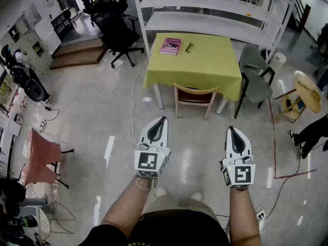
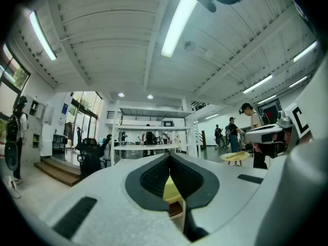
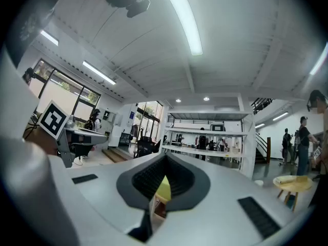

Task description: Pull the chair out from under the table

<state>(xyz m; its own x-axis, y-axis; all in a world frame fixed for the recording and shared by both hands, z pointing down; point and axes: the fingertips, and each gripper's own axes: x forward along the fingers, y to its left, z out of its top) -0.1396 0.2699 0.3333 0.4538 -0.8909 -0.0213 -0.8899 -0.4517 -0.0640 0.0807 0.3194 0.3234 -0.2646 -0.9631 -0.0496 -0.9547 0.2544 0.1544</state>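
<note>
A wooden chair (image 1: 195, 97) with a curved back stands pushed under the near side of a table with a yellow-green cloth (image 1: 197, 60). Both grippers hang level well short of it, over the pale floor. My left gripper (image 1: 163, 119) is shut and holds nothing. My right gripper (image 1: 231, 128) is shut and empty too. In the left gripper view a slit between the closed jaws shows a strip of the yellow-green cloth (image 2: 171, 190) and the chair (image 2: 177, 208). The right gripper view shows the same cloth (image 3: 163, 189) through its slit.
A pink book (image 1: 170, 46) and glasses (image 1: 189, 47) lie on the table. A grey chair (image 1: 254, 77) stands at its right, a white shelf rack (image 1: 205, 12) behind it, black office chairs (image 1: 115, 27) at back left. A small round wooden table (image 1: 306, 92) and a person's leg (image 1: 309, 134) are at right. Cables cross the floor.
</note>
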